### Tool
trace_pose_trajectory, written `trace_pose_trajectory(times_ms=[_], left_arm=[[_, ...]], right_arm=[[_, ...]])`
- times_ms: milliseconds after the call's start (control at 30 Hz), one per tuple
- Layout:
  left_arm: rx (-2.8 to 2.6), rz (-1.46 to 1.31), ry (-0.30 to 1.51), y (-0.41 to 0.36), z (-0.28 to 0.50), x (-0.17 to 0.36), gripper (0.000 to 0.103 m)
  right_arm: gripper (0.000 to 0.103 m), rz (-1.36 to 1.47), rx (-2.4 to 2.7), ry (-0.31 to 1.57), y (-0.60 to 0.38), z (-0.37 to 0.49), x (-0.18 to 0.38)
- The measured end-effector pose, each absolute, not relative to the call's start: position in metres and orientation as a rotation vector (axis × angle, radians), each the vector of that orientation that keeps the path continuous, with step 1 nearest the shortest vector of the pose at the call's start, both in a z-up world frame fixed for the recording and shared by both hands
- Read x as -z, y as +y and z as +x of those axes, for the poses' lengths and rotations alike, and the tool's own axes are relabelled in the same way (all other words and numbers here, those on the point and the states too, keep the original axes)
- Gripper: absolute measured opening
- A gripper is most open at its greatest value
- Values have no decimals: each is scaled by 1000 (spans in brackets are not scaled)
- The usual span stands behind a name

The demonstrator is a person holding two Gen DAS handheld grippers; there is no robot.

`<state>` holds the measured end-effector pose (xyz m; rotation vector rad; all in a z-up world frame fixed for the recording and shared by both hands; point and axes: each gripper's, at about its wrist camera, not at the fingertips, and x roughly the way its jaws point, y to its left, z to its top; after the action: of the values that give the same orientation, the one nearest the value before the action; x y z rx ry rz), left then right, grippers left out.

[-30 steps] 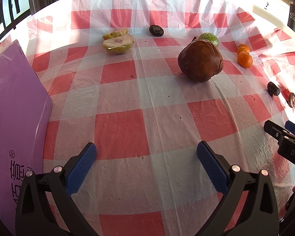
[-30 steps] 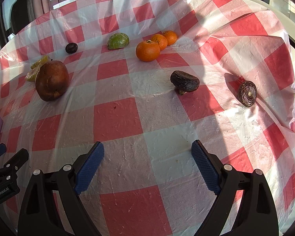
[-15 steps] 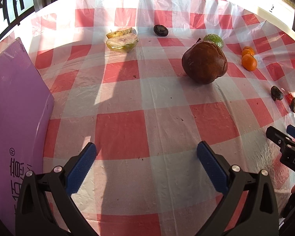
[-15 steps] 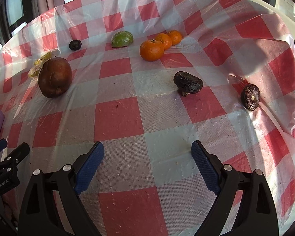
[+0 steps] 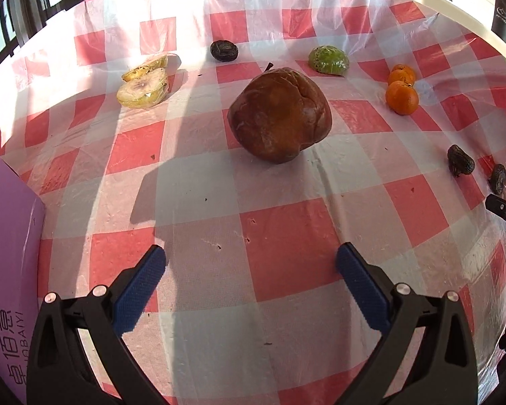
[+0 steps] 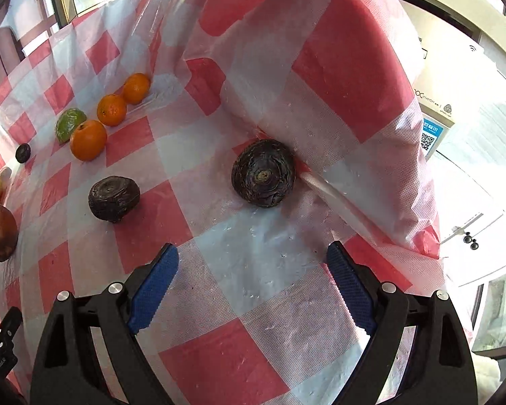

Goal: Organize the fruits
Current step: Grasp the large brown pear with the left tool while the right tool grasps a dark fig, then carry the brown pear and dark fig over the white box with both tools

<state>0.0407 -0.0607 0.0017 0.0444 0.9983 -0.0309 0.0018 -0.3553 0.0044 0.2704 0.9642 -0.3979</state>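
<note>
A big brown shrivelled fruit [image 5: 280, 114] sits mid-table, straight ahead of my open left gripper [image 5: 251, 263], well short of it. Behind it lie two cut pale-green halves [image 5: 144, 84], a dark wrinkled fruit [image 5: 224, 50], a wrapped green half [image 5: 329, 60] and three oranges [image 5: 401, 97]. In the right wrist view a dark wrinkled fruit [image 6: 263, 172] lies just ahead of my open right gripper [image 6: 253, 263], centred between its fingers. A second dark fruit [image 6: 114, 198] lies to its left, with oranges [image 6: 88, 140] and the green half [image 6: 69, 124] beyond.
A purple box [image 5: 6, 270] stands at the left edge of the red-and-white checked tablecloth [image 5: 286, 236]. The cloth rises in a fold [image 6: 337, 67] behind the near dark fruit, by the table's right edge. The other gripper's tip [image 5: 504, 207] shows at far right.
My left gripper has swung right and advanced, so the brown fruit is now centred. My right gripper has turned right and closed in on the dark fruit by the table edge.
</note>
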Motion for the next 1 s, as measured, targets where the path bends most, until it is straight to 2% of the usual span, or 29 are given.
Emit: trace_pose_trajectory(times_ms=[133,300,367,400,600,633,700,733,767,1000], left_arm=[[17,43,1006,-66,56,-5,101],[37,48,983,-72,75,-15,101],[26,33,978,-71,86,-17,101],[20,25,976,-70,91,-18,101],[8,4,970,-70,121,-17,101],[16,7,969,-71,124,-17,99],[65,10,986,-74,130,-15,87],[105,10,1007,-76,133,-13,72],[130,23,1018,-78,133,-12,64],[246,45,1056,-73,108,-12,62]], right_arm=[[78,295,443,940,-368,22,-5],[77,319,481,927,-373,40,-4],[69,279,478,936,-372,46,-4],[62,259,466,936,-371,50,-4],[57,250,436,948,-368,53,-6],[53,249,431,948,-370,54,-6],[45,240,416,949,-372,50,-8],[41,238,408,951,-372,48,-9],[41,241,399,953,-372,46,-10],[40,273,339,967,-386,27,-14]])
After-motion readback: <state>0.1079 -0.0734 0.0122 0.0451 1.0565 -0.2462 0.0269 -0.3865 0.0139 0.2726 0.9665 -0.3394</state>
